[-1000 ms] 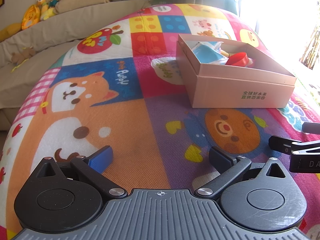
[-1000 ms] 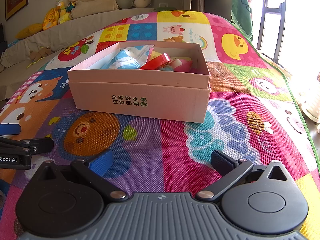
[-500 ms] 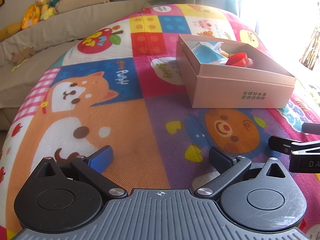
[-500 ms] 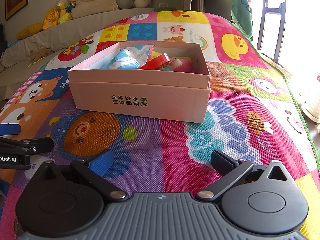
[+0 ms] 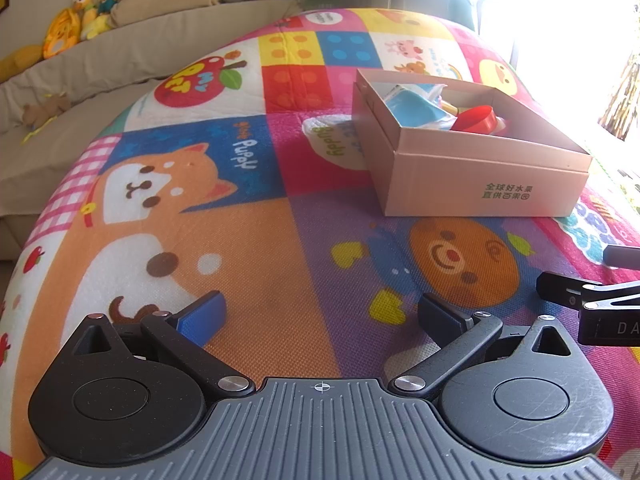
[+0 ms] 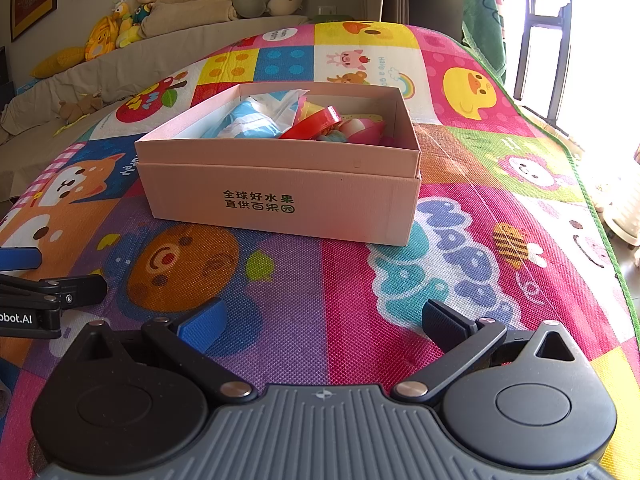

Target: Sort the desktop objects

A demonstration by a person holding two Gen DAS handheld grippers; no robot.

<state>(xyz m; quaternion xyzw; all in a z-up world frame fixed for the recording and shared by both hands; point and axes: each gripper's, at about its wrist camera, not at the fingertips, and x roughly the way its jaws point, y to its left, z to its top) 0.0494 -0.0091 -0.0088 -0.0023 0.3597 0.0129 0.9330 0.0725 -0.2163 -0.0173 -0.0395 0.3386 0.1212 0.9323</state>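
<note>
A pink cardboard box with green print stands on the colourful play mat, ahead of both grippers. It also shows in the left wrist view. Inside lie a blue-and-white packet, a red tape roll and other small items, partly hidden by the walls. My left gripper is open and empty, low over the mat. My right gripper is open and empty, in front of the box. Each gripper's side shows in the other's view.
A grey sofa with plush toys and cushions runs along the mat's far left. A bright window and railing stand at the right. The mat's green edge runs down the right side.
</note>
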